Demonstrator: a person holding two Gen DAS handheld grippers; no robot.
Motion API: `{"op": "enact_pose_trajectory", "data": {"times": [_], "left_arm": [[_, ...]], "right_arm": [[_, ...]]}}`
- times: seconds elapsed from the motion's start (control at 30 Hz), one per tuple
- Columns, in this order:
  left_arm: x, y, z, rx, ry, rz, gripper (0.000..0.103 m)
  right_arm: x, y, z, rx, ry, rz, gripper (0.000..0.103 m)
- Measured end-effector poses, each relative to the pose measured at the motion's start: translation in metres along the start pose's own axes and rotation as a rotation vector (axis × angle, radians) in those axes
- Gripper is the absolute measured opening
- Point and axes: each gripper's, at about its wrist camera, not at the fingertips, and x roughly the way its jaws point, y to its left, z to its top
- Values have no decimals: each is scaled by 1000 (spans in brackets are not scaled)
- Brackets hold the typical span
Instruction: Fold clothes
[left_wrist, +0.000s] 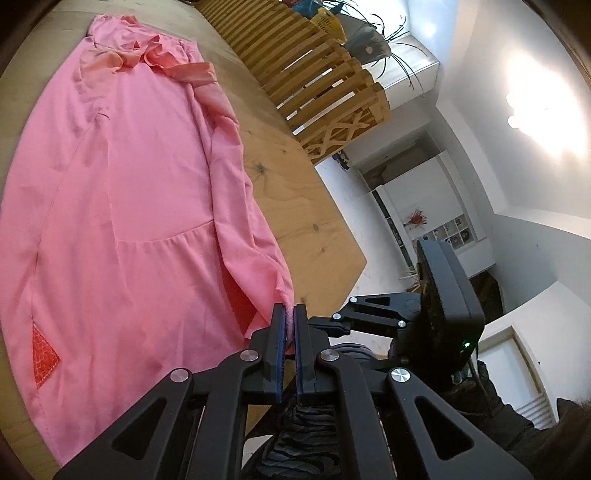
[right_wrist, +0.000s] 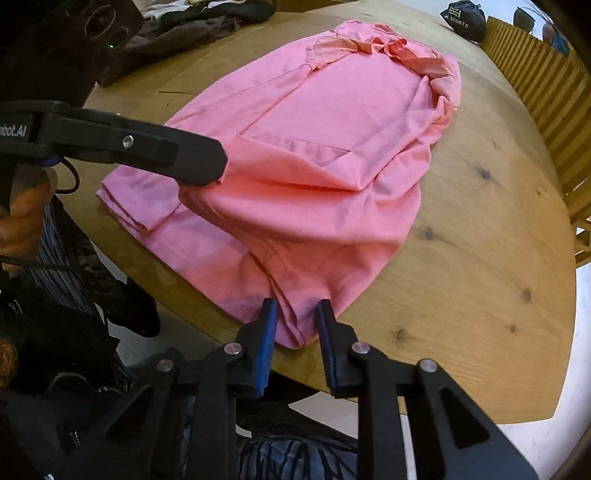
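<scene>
A pink dress (left_wrist: 129, 206) lies lengthwise on a round wooden table (left_wrist: 295, 192). My left gripper (left_wrist: 290, 308) is shut on a pinch of its hem edge and lifts that edge off the table. In the right wrist view the same dress (right_wrist: 325, 155) is partly folded over itself, and the left gripper (right_wrist: 218, 166) grips a raised fold at the left. My right gripper (right_wrist: 297, 306) is open, its jaws on either side of the dress's bottom hem corner near the table's front edge.
A pile of dark and grey clothes (right_wrist: 192, 22) lies at the table's far left. A black sports bag (right_wrist: 463, 18) sits at the far edge. A slatted wooden bench (right_wrist: 546, 92) stands along the right side; it shows in the left wrist view (left_wrist: 314, 66).
</scene>
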Motion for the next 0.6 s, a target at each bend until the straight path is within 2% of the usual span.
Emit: {"op": "enact_pose_trajectory", "data": {"times": [0.03, 0.07, 0.13, 0.23, 0.4, 0.6], "left_arm": [[-1, 1, -2, -5, 2, -2, 2], [-2, 3, -3, -9, 2, -4, 2], [-5, 4, -6, -15, 0, -6, 2], [-8, 1, -8, -19, -10, -16, 3], [-6, -12, -14, 9, -25, -26, 3], [26, 17, -48, -81, 95, 6, 3]], "right_arm": [[-1, -4, -1, 18, 0, -6, 5], [-2, -9, -2, 37, 1, -12, 4], [-6, -20, -6, 83, -6, 20, 3], [-18, -34, -16, 134, -30, 8, 3], [-37, -62, -40, 266, -70, 50, 3], [-29, -84, -72, 421, -54, 100, 3]]}}
